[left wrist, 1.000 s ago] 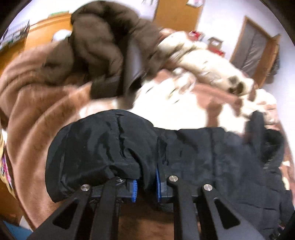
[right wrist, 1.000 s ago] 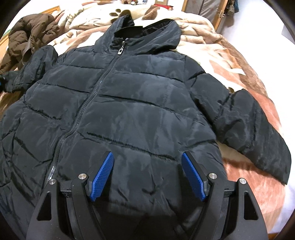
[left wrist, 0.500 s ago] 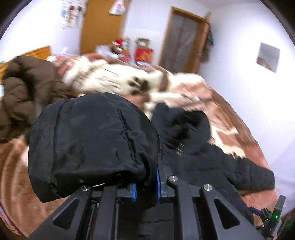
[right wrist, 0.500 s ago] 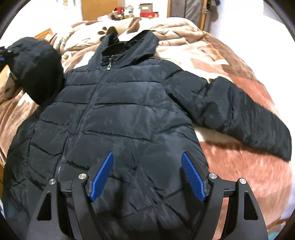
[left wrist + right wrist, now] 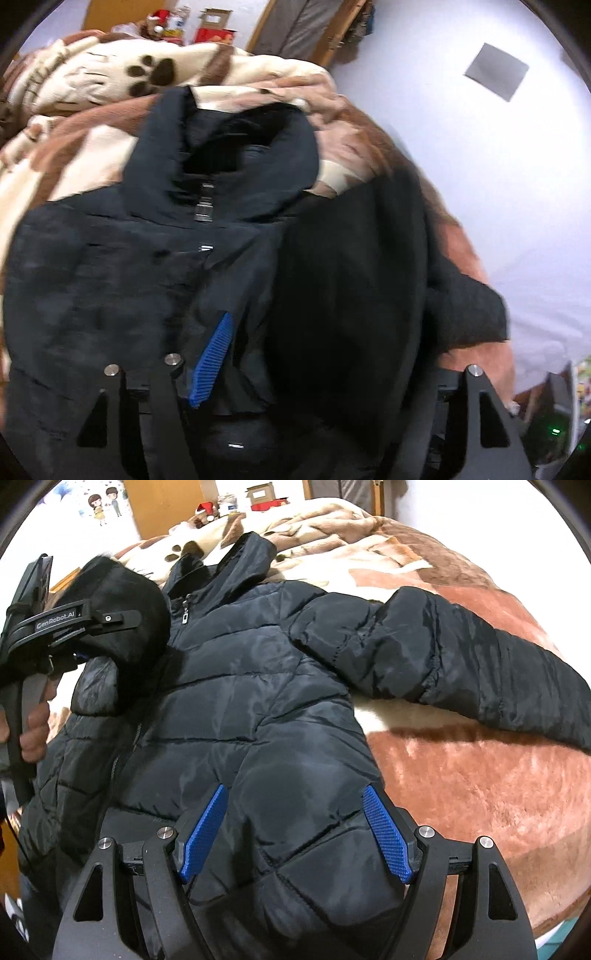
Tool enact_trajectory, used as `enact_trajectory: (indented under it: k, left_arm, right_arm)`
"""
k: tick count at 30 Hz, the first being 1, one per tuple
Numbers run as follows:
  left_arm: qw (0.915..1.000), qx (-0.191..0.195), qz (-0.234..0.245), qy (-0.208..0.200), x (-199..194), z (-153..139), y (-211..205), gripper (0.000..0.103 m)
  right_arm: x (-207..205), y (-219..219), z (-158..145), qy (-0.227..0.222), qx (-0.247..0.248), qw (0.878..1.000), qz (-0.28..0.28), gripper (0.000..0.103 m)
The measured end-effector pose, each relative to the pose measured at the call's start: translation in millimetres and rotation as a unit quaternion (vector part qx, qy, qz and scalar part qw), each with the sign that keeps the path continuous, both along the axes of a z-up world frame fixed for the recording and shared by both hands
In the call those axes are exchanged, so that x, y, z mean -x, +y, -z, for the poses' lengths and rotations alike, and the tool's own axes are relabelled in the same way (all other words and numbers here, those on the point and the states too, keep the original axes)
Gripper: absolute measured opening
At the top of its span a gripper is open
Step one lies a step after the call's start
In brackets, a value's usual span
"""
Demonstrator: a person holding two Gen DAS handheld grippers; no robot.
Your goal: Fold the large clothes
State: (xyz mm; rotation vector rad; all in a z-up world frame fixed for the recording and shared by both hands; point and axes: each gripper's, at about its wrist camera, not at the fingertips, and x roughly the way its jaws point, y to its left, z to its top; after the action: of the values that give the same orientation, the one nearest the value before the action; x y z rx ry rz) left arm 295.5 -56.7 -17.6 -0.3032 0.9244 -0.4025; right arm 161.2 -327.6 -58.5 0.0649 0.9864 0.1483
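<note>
A bed covered by a brown-and-cream paw-print blanket [image 5: 461, 768] fills the room. White walls [image 5: 480, 155] surround it; a wooden door [image 5: 162, 506] and cardboard boxes [image 5: 262, 494] stand at the far end.

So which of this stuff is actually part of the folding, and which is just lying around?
Part of the job:
- black jacket, with one sleeve brought over its front
- left gripper, jaws opening around that sleeve
- right gripper, open over the hem

Just lying about:
- paw-print blanket
- boxes at the back
- wall sticker

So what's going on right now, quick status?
Left gripper opening, sleeve between its jaws. Right gripper open over jacket. Nothing blocking.
</note>
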Motion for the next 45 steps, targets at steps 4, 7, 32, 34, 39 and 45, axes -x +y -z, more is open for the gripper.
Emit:
enact_trajectory:
  k: [4, 7, 32, 34, 39, 45]
  left_arm:
    - [0.9989, 0.014, 0.036, -0.025, 16, -22, -7, 0.077]
    - [0.9982, 0.009, 0.03, -0.052, 26, -37, 2, 0.077]
    - [0.983, -0.122, -0.135, -0.026, -14, 18, 155, 0.076]
    - [0.9777, -0.145, -0.15, -0.026, -33, 20, 163, 0.076]
    - [0.9734, -0.156, -0.165, 0.027, -72, 61, 179, 0.074]
    - [0.9727, -0.169, -0.158, 0.019, -70, 91, 170, 0.074]
  right_arm:
    - [-1, -1, -11, -0.012, -0.001, 1.0, 0.008, 0.076]
    - [-4, 3, -18, -0.023, 0.0, 1.0, 0.005, 0.076]
    - [-136, 58, -5, -0.018, 0.008, 0.999, -0.04, 0.047]
    - [-150, 65, -11, -0.027, 0.009, 0.998, -0.047, 0.047]
    - [-201, 75, 16, 0.001, 0.025, 0.999, -0.039, 0.047]
    - [-214, 74, 56, 0.028, 0.023, 0.999, -0.037, 0.047]
